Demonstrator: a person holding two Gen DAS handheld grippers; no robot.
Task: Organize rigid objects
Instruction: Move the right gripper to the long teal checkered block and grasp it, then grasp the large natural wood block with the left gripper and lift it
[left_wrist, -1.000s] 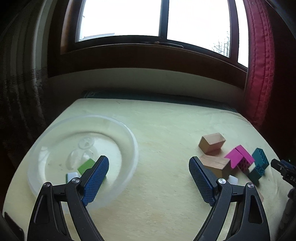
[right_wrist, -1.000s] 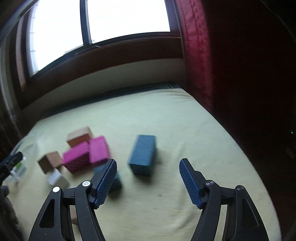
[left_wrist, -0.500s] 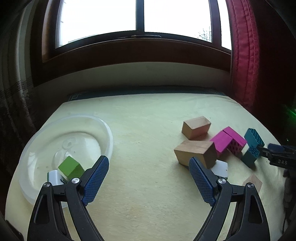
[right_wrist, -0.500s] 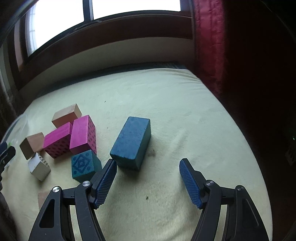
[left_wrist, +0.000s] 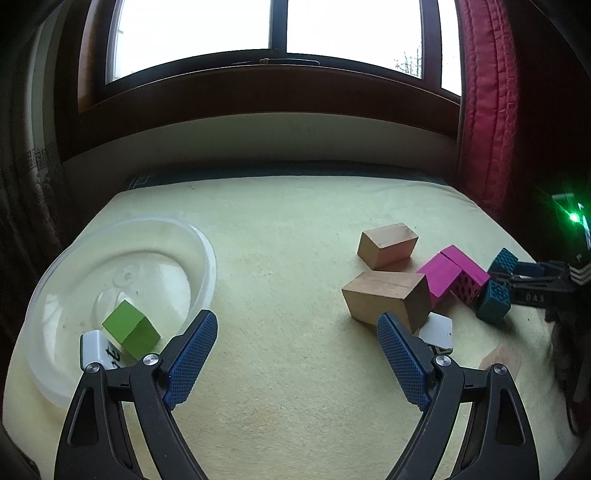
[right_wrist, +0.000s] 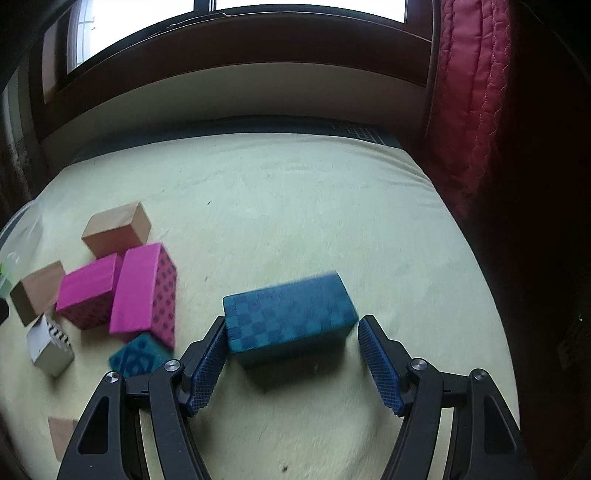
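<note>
Clearly, the sorting is at an early stage. Nearest the right hand-held gripper, the long teal block lies crosswise between its spread fingers, the left pad just at the block's end and the right pad a little clear of it, so nothing is clamped yet. Just left of that gripper sit a small teal cube and a white cube; beyond them two pink blocks lie side by side, touching, with two plain wooden blocks farther off.

The left hand-held gripper hangs released and empty above the yellow-green cloth. Close by its left finger is the clear bowl, holding only a green cube and a white piece. By its right finger stands the larger wooden block.

By my reckoning two pieces are stowed and about eight remain outside, counting a tan piece to the right; the teal block looks likeliest to go next.
</note>
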